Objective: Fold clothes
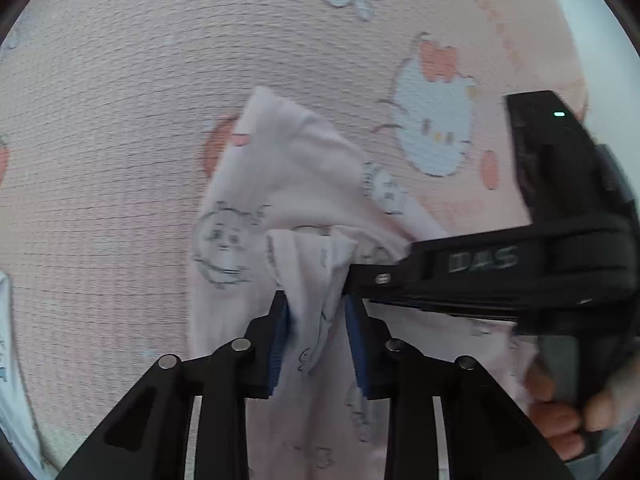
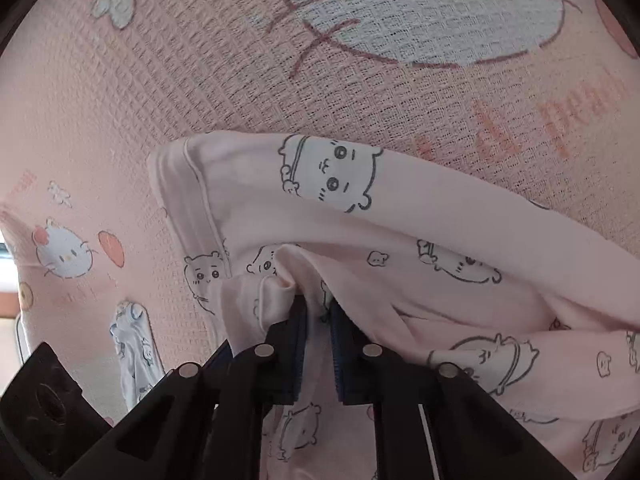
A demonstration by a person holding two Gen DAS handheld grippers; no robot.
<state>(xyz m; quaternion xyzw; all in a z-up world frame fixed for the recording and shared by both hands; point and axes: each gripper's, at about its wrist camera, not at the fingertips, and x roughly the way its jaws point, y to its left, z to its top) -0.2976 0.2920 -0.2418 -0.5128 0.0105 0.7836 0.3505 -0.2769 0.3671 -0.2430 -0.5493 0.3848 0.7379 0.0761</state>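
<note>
A pale pink garment (image 1: 288, 184) printed with small cartoon animals lies bunched on a pink blanket. In the left wrist view my left gripper (image 1: 316, 312) is shut on a gathered fold of it, with cloth pinched between the blue pads (image 1: 280, 332). The right gripper (image 1: 356, 276) comes in from the right and bites the same bunch just beside my left fingers. In the right wrist view the garment (image 2: 440, 216) drapes to the right, its ribbed hem (image 2: 180, 200) at the left. There my right gripper (image 2: 318, 312) is shut on a crumpled fold of it.
The pink waffle-weave blanket (image 1: 120, 120) with cat-face and flower prints (image 2: 200, 80) covers the whole surface. A small white and blue printed cloth (image 2: 132, 344) lies at the lower left. A hand (image 1: 560, 412) holds the right gripper's handle. White fabric (image 1: 8, 360) shows at the left edge.
</note>
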